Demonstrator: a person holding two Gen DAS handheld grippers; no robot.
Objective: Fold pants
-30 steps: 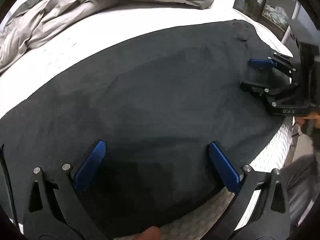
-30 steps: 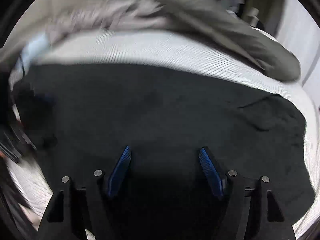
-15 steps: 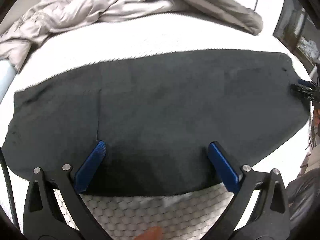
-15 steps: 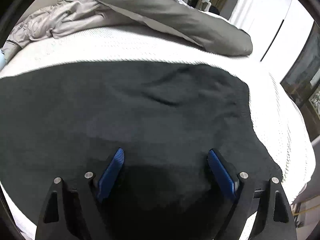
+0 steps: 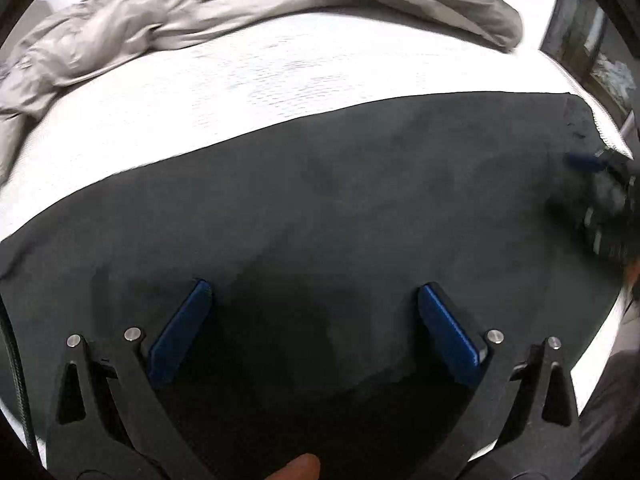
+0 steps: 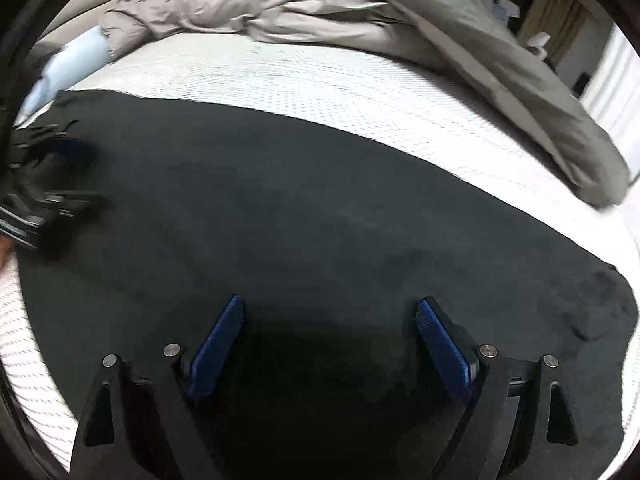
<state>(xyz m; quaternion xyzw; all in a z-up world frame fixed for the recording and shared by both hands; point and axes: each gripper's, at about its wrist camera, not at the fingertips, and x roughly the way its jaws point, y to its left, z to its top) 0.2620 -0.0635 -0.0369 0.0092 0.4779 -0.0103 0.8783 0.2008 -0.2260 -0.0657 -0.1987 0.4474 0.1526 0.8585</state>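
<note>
Black pants [image 5: 320, 208] spread flat across white mattress [image 5: 280, 80], grey duvet [image 6: 360, 12] bunched behind. Left gripper [image 5: 314, 300] held over near edge, blue pads wide apart, pinching nothing. Right gripper [image 6: 330, 316] likewise spread, seemingly clear of cloth.

The pants [image 6: 320, 208] lie spread flat on the mattress [image 6: 320, 80], the rumpled duvet [image 6: 280, 4] heaped behind them
</note>
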